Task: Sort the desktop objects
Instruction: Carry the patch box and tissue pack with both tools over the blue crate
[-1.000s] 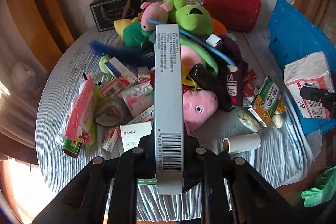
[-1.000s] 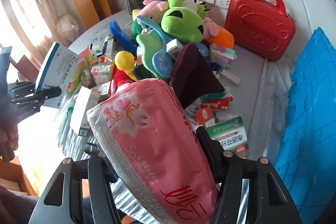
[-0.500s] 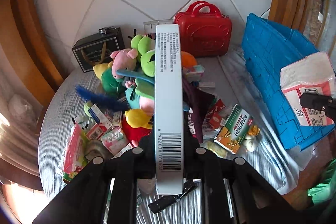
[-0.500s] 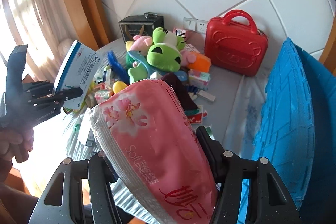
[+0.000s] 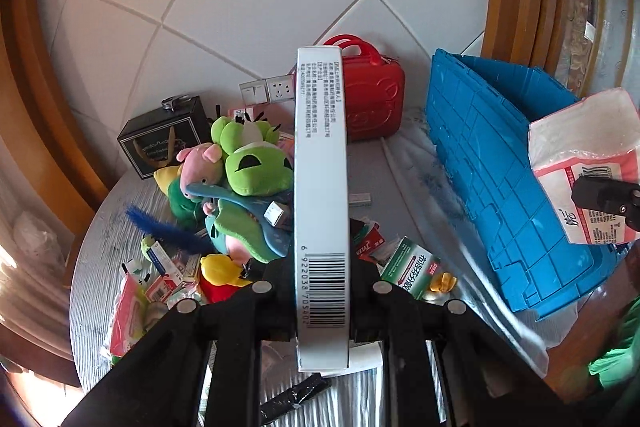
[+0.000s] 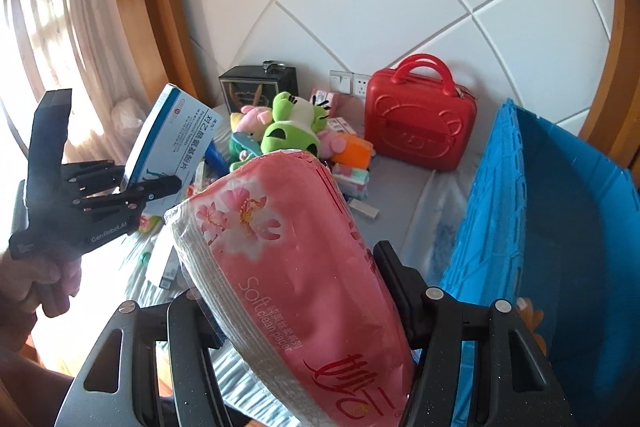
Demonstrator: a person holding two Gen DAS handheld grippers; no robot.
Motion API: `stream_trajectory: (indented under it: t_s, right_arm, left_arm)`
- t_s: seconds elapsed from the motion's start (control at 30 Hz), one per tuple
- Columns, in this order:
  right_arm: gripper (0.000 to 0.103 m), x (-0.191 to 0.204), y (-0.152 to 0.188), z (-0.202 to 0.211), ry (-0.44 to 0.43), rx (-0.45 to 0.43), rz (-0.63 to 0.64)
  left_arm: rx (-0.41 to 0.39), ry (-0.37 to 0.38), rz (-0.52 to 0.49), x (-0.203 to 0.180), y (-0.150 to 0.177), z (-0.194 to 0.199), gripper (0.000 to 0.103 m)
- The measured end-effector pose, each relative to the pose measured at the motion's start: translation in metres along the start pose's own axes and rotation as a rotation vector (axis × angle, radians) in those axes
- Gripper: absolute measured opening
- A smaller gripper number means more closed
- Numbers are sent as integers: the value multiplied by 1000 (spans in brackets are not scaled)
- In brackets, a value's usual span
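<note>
Since a second ago, when we hung low over the pile, both loads have risen clear of the bench (image 5: pixel 400 187). Left tongs (image 5: pixel 322 291) clamped on the flat medicine box (image 5: pixel 322 187); right tongs (image 6: pixel 296 291) clamped on the pink tissue pack (image 6: pixel 292 267). Blue crate (image 6: pixel 560 227) now close right, likely the drop point.

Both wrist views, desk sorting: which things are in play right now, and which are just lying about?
In play:
- white medicine box, clamped in left tongs
- pink tissue pack, clamped in right tongs
- blue crate

Lying about:
- green frog plush
- red case
- black gift box
</note>
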State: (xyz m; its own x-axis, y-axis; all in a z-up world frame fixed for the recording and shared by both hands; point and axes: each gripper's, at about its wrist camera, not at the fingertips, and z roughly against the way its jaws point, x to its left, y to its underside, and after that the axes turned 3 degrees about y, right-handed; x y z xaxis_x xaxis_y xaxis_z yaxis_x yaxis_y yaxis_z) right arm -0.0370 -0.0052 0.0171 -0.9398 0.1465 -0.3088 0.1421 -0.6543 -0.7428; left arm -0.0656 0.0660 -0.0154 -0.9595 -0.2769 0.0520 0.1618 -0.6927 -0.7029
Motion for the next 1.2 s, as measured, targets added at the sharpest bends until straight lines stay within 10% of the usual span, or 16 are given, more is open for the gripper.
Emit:
stream_trajectory:
  t_s: [1.2]
  right_arm:
    - [60,-175,63,122,400,-36,-351]
  left_arm:
    - [-142,256,-325,-230,-127,-7,16]
